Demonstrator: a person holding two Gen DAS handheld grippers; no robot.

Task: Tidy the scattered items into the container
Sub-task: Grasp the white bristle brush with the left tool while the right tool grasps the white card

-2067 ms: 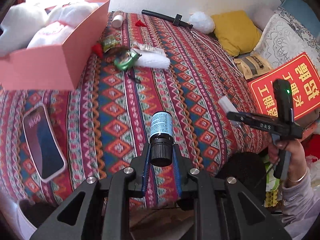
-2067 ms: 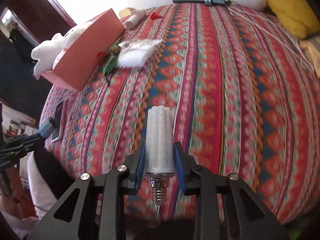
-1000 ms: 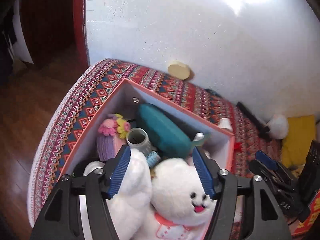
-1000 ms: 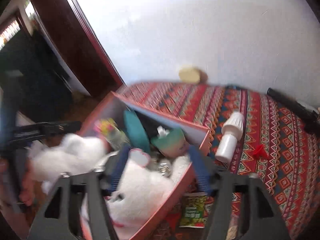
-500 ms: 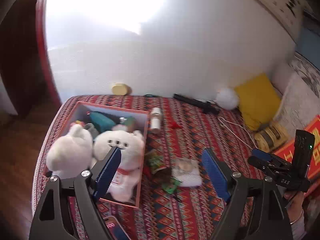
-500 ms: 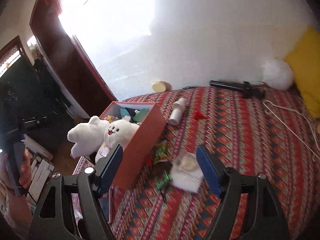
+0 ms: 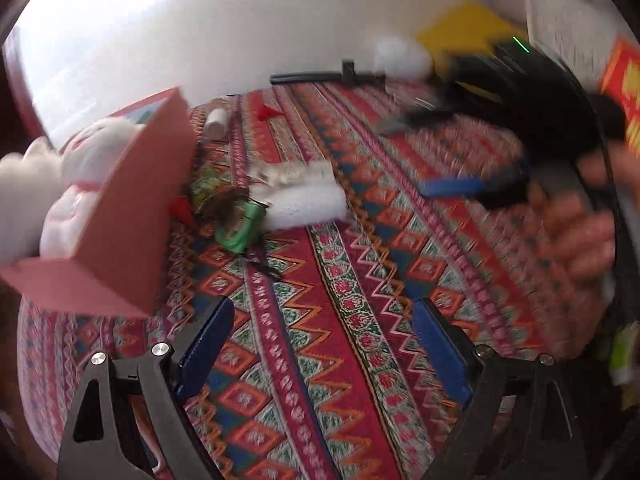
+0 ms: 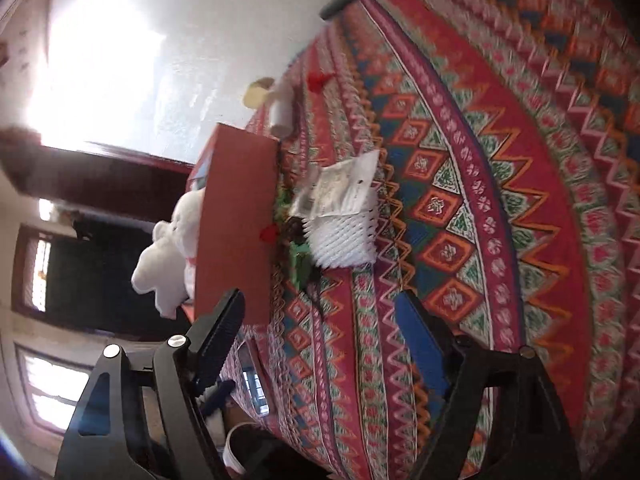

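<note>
The pink box (image 7: 132,216) stands at the left of the patterned bedspread (image 7: 320,360), with a white plush toy (image 7: 92,152) sticking out of it. Beside the box lie a white foam sleeve (image 7: 304,204), a green item (image 7: 240,232), a paper packet (image 8: 340,184) and a white bottle (image 7: 218,124). My left gripper (image 7: 322,312) hovers low over bare bedspread; its jaws are opening with nothing between them. My right gripper (image 8: 320,304), its view rolled sideways, is closing on nothing. It also shows blurred in the left wrist view as the right gripper (image 7: 432,152), held by a hand (image 7: 576,232).
A black rod (image 7: 312,77), a white fluffy ball (image 7: 402,60) and a yellow cushion (image 7: 468,24) lie along the wall. A red sign (image 7: 624,80) is at the far right. A phone (image 8: 252,380) rests near the bed's edge by the box (image 8: 236,220).
Both grippers have dropped from above the box to low over the bedspread. The small bottle and the bulb they held two seconds ago are gone from their jaws. The right view has rolled sideways.
</note>
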